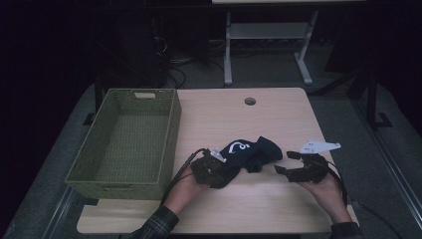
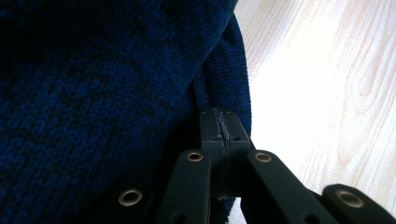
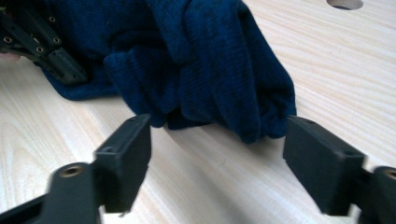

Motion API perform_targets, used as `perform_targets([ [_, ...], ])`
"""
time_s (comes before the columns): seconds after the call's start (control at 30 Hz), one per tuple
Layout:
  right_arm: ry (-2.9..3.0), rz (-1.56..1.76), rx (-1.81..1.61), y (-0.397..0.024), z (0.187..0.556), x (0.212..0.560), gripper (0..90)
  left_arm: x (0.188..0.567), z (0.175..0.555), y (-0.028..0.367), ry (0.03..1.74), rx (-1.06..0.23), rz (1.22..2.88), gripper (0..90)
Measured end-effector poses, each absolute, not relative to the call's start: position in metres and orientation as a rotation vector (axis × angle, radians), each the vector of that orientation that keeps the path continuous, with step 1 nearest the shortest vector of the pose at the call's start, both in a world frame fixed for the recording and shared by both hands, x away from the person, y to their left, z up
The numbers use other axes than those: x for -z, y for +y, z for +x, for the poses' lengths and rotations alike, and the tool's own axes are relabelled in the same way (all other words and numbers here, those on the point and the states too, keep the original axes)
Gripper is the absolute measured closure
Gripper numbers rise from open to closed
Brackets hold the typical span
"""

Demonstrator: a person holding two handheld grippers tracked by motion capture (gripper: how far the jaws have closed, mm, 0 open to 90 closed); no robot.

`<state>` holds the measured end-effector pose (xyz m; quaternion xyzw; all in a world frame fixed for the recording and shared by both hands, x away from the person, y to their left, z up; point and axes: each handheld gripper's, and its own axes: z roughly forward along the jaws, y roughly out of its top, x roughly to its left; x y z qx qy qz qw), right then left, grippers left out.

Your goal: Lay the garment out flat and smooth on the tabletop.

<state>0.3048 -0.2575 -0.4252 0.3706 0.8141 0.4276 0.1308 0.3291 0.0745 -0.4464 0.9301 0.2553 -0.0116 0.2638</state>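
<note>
now left gripper (image 1: 215, 160) clamps navy sock (image 1: 247, 151); right gripper (image 1: 287, 163) open nearby

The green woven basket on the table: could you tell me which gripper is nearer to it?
Left. The left gripper sits just beside the basket, shut on the dark blue garment; the right gripper is beyond the garment, open.

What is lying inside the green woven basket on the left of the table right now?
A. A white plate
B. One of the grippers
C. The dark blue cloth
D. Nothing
D: the green basket shows only its bare woven bottom, while the dark blue cloth lies on the table beside it, pinched by the left gripper.
</note>
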Motion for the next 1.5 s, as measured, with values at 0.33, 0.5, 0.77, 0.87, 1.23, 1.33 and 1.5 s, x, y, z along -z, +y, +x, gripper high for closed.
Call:
perform_targets([
  [0.33, 2.42, 1.031, -1.244, -0.253, 0.324, 0.425, 58.3, 0.447, 0.328, 0.073, 0.704, 0.029, 2.504, 90.0],
  [0.5, 2.427, 1.012, -1.254, -0.25, 0.326, 0.42, 79.6, 0.447, 0.329, 0.074, 0.7, 0.036, 2.506, 90.0],
  [0.77, 2.424, 1.009, -1.266, -0.248, 0.326, 0.405, 81.1, 0.446, 0.329, 0.073, 0.693, 0.023, 2.509, 90.0],
  [0.87, 2.413, 1.006, -1.271, -0.246, 0.327, 0.392, 81.2, 0.446, 0.329, 0.074, 0.691, 0.029, 2.512, 90.0],
  [1.23, 2.383, 1.034, -1.272, -0.242, 0.344, 0.361, 81.6, 0.446, 0.329, 0.073, 0.711, 0.044, 2.501, 90.0],
  [1.33, 2.372, 1.038, -1.266, -0.241, 0.352, 0.353, 81.8, 0.447, 0.329, 0.073, 0.708, 0.041, 2.5, 90.0],
  [1.5, 2.352, 1.056, -1.263, -0.24, 0.367, 0.34, 81.8, 0.447, 0.33, 0.074, 0.71, 0.049, 2.499, 90.0],
])
